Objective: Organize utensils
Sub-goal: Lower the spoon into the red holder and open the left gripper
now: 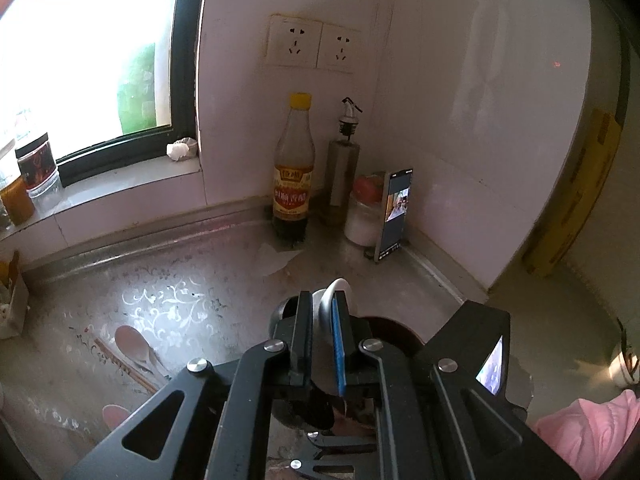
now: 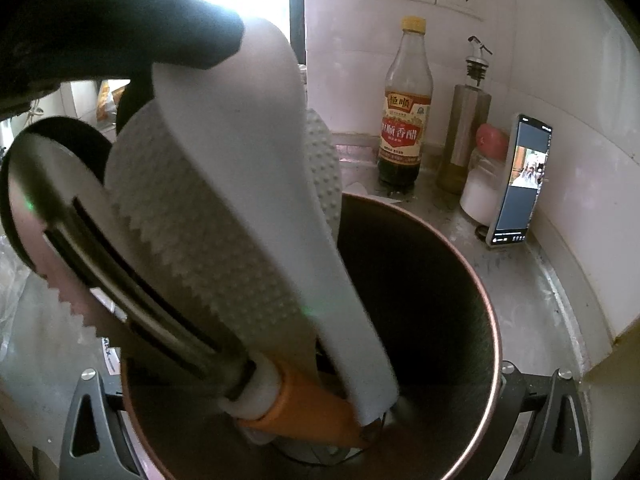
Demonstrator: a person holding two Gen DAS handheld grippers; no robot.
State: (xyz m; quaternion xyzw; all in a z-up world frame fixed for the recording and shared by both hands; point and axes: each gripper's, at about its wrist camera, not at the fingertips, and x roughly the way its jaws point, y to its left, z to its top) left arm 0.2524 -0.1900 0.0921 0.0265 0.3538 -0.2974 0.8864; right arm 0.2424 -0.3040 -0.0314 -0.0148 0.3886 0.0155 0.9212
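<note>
Far left, on the window sill (image 1: 132, 184): jars (image 1: 38, 168), one dark-labelled, one amber.

On the patterned counter (image 1: 168, 304) near its front-left edge: a pale spoon (image 1: 134, 346) and a pair of chopsticks (image 1: 124, 368) lying loose, just beside each other.

Centre: left gripper (image 1: 322, 312), claw pressed nearly together, pinching the top of a white rice paddle (image 2: 248, 208) by its thin edge. The paddle stands tilted inside the dark holder pot (image 2: 440, 280), foot down in it, alongside a slotted metal turner with an orange-and-white handle (image 2: 288, 396) and a second dimpled white paddle (image 2: 324, 164) behind.

Right gripper: only its frame shows, flanking the pot's near rim; cannot tell whether its claw is spread or closed.

Back-right corner of the counter: vinegar bottle (image 1: 293, 168) with yellow cap, steel oil dispenser (image 1: 343, 168), red-lidded white jar (image 1: 362, 216), phone (image 1: 394, 214) propped upright against the wall, screen lit.

Far right: pink sleeve (image 1: 592, 432).
</note>
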